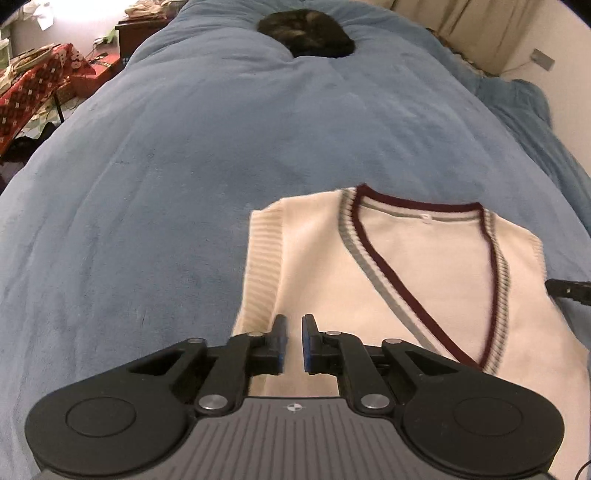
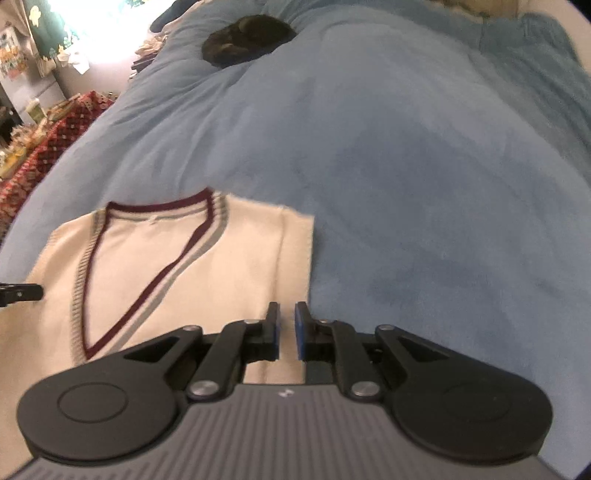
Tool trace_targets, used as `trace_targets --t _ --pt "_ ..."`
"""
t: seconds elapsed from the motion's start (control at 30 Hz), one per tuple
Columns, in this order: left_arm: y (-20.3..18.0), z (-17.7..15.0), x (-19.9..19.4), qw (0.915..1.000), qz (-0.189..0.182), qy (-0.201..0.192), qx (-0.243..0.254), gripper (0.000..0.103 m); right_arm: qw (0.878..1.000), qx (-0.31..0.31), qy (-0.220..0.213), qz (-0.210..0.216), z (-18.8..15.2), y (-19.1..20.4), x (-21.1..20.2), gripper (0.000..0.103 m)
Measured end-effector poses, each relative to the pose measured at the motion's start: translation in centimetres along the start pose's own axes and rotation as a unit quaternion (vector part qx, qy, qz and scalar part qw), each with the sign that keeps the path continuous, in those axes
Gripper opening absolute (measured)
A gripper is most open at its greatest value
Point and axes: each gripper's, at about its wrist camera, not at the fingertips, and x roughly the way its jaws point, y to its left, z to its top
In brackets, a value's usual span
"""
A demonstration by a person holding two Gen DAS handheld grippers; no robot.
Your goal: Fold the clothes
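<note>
- A cream knitted sleeveless vest [image 1: 424,280] with a maroon-and-grey V-neck trim lies flat, collar toward 12 o'clock, on a blue plush blanket [image 1: 184,166] covering the bed.
- The left hand-held gripper [image 1: 294,341] hangs over the vest's armhole edge at 6 o'clock in its view — jaws drawn narrow, nothing between them.
- The right hand-held gripper [image 2: 287,330] hangs over the opposite side edge, jaws likewise narrow and empty.
- A dark rounded furry shape [image 1: 306,33] rests on the blanket at 12 o'clock, well apart from the vest.
- Red patterned cloth [image 1: 33,88] shows at 10 o'clock.
</note>
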Motion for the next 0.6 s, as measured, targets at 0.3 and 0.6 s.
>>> trace_targets --t 0.3,0.6 --pt "-1.2 6.0 4.8 0.998 0.027 -0.022 0.052 0.006 0.999 -0.006 -0.021 -0.027 6.1 -0.1 4.8 0.01" --pt "0.6 8.2 0.1 0.9987 0.01 -0.046 0.021 0.007 0.997 -0.036 -0.062 -0.005 6.3 1.0 -0.3 0.011"
